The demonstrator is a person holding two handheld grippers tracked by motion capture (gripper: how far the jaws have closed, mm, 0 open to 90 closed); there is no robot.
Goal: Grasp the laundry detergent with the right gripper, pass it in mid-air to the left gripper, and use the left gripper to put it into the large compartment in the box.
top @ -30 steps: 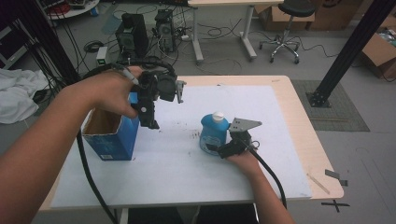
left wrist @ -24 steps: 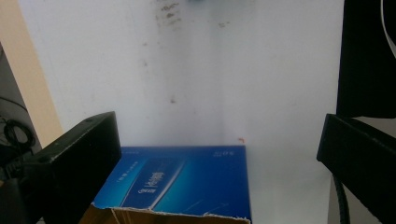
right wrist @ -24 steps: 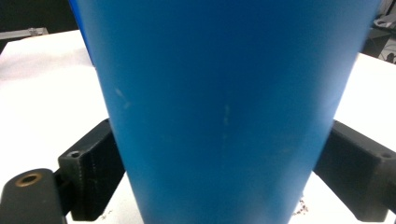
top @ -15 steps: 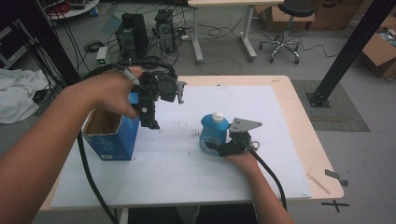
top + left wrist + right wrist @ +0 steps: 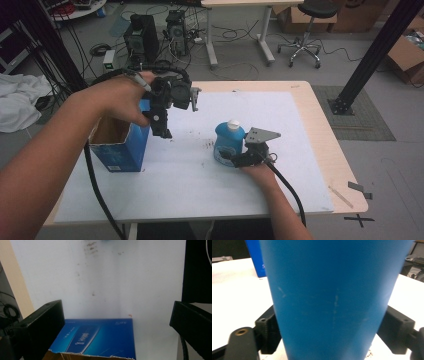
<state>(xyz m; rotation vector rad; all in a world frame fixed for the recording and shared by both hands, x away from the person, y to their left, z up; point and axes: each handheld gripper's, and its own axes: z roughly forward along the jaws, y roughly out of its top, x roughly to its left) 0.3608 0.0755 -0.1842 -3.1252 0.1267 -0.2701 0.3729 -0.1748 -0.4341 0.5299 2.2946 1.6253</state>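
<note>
Right tool jaws just closing, now against both sides of blue bottle, which stands upright on worktop. Left tool jaws apart, nothing between, hanging above open blue box edge.

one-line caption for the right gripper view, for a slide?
Right gripper jaws, just closing, flank the blue bottle on both sides; blue box stands behind on the white table.

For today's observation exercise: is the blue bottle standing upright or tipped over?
Upright. The blue bottle stands on the white table cover with its white cap on top, between the right gripper jaws.
</note>
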